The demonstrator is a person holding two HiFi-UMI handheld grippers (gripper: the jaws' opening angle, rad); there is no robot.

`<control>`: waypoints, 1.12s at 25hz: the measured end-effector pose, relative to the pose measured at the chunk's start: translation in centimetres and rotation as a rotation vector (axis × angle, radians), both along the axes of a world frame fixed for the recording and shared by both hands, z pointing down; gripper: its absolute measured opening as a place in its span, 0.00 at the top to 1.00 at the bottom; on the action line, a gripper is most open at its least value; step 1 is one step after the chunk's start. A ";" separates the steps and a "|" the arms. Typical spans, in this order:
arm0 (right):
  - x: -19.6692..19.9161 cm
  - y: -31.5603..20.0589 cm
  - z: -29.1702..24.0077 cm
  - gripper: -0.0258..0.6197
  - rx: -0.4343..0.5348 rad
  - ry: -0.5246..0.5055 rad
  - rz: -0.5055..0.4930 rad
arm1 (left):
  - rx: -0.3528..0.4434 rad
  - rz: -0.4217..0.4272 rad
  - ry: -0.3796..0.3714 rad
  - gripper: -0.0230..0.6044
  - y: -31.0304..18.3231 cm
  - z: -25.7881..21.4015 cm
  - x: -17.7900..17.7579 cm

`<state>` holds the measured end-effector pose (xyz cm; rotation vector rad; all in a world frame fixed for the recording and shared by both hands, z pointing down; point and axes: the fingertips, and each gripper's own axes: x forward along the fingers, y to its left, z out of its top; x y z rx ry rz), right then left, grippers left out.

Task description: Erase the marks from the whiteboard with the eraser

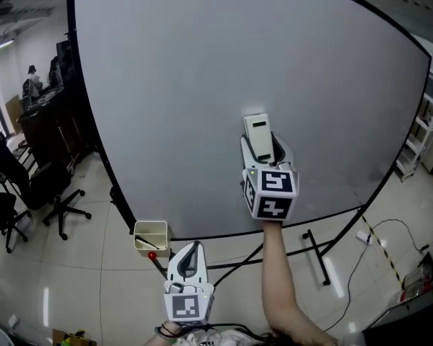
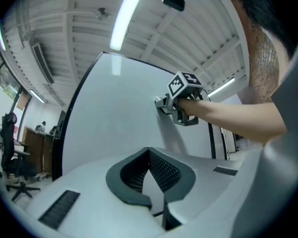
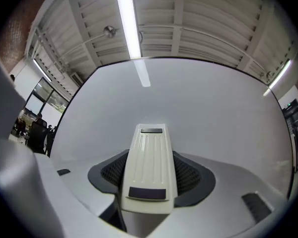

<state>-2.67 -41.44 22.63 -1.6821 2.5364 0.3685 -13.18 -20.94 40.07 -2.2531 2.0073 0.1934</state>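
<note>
- Pinching the eraser [image 3: 149,162], the right hand-held gripper [image 1: 263,156] holds it at the whiteboard's [image 1: 202,85] lower right.
- Left hand-held gripper [image 1: 190,254] hangs nearer, jaws pressed together, empty.

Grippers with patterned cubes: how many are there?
2. The right gripper is up at the large white whiteboard, shut on the cream plastic eraser. The left gripper is lower, near the board's bottom edge, jaws shut, empty.

No legible text, labels, brands or numbers anywhere.
</note>
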 end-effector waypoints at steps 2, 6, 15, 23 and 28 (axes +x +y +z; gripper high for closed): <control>-0.8 -0.2 3.8 0.55 -0.077 0.029 -0.007 | -0.005 0.010 0.011 0.96 -0.9 0.3 -0.2; -2.3 -0.5 9.6 0.55 -0.160 0.153 0.004 | -0.030 -0.002 0.025 0.96 -2.2 1.4 -0.7; 3.1 -2.7 0.7 0.55 -0.129 0.035 0.074 | -0.062 -0.026 0.065 0.96 -3.5 2.1 -1.8; 0.1 -1.5 3.6 0.55 -0.208 0.220 0.025 | -0.092 -0.009 0.079 0.96 -3.5 3.2 -0.8; -1.7 -1.3 -3.7 0.55 -0.159 0.259 0.049 | -0.089 -0.016 0.101 0.96 -3.4 2.9 -0.6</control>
